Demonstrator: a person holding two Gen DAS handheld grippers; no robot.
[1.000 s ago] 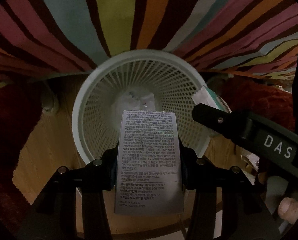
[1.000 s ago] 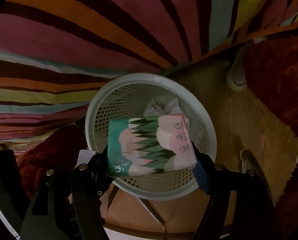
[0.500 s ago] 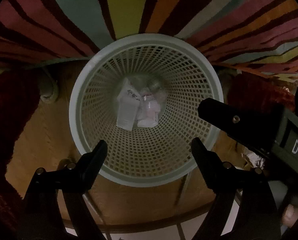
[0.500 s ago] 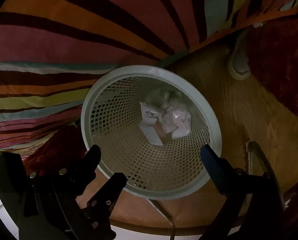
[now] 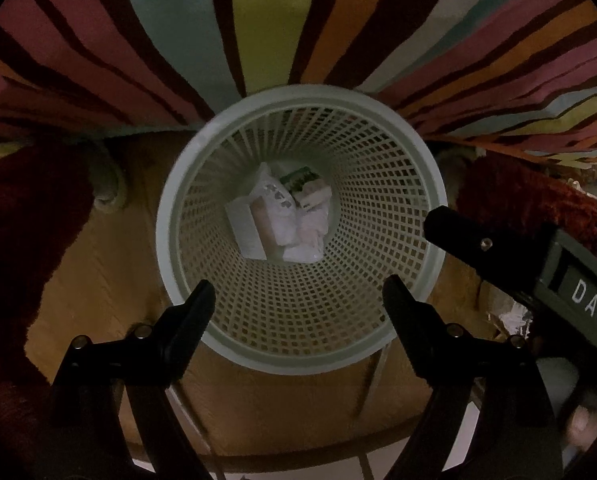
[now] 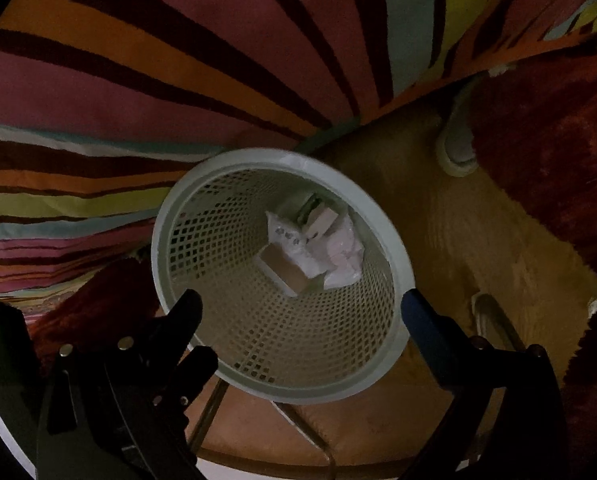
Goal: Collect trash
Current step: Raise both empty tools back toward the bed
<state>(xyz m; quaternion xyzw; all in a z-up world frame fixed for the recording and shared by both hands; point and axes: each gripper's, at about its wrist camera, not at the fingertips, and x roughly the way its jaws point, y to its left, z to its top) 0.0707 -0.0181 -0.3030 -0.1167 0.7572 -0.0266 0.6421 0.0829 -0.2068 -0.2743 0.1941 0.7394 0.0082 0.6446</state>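
Both the left hand-held gripper (image 5: 298, 300) and the right hand-held gripper (image 6: 302, 308) hang wide and empty over the mesh wastebasket (image 5: 434, 184), where the trash (image 5: 282, 216) lies at the bottom. To finish the drop well, lift straight up clear of the rim. The other gripper crowds in at four o'clock in the left view.

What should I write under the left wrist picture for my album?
Open left gripper hangs empty above the white mesh basket, with a box and crumpled wrappers lying at its bottom.

Left gripper (image 5: 298, 300) black, silver screws; right gripper (image 6: 298, 308) blue pad, "DAS" label.
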